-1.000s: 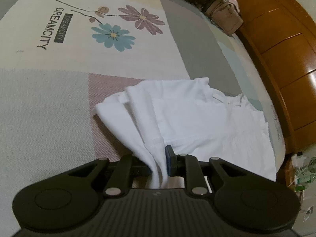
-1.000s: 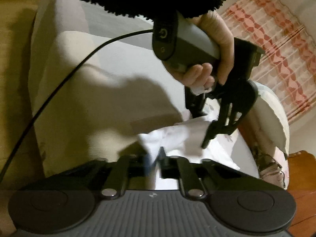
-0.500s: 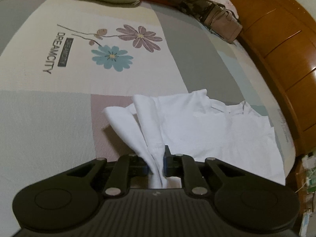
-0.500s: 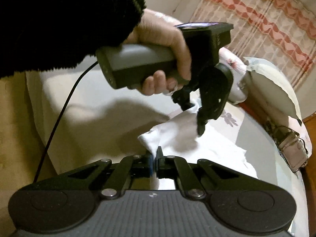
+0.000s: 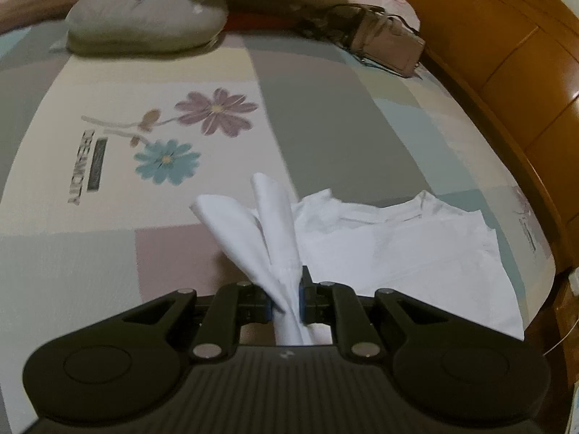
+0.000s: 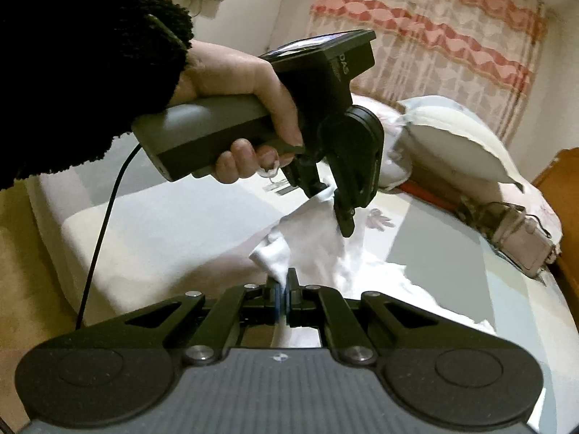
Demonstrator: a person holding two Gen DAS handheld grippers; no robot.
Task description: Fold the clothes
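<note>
**Ana:** On the bed, a white shirt lies partly spread toward the wooden headboard, right?

**Ben:** Yes. Most of it is flat on the bedspread, on the side of the flower print nearer the camera. 1 bunched end rises off the bed into the left gripper.

**Ana:** How do that gripper's jaws stand?

**Ben:** Nearly closed, pinching a gathered strip of the shirt between the 2 blue pads. 2 loose flaps of cloth stick up beyond the pads, toward the flower print.

**Ana:** And the right gripper?

**Ben:** Its jaws are almost together too, clamped on a thin edge of the same shirt. From the right wrist view, the cloth runs up from those pads to the left gripper, which a hand in a black fuzzy sleeve holds above the bed.

**Ana:** What lies beyond the flower print?

**Ben:** A grey pillow sits past it, and a pinkish bag lies near the headboard. A striped curtain hangs behind the bed.
</note>
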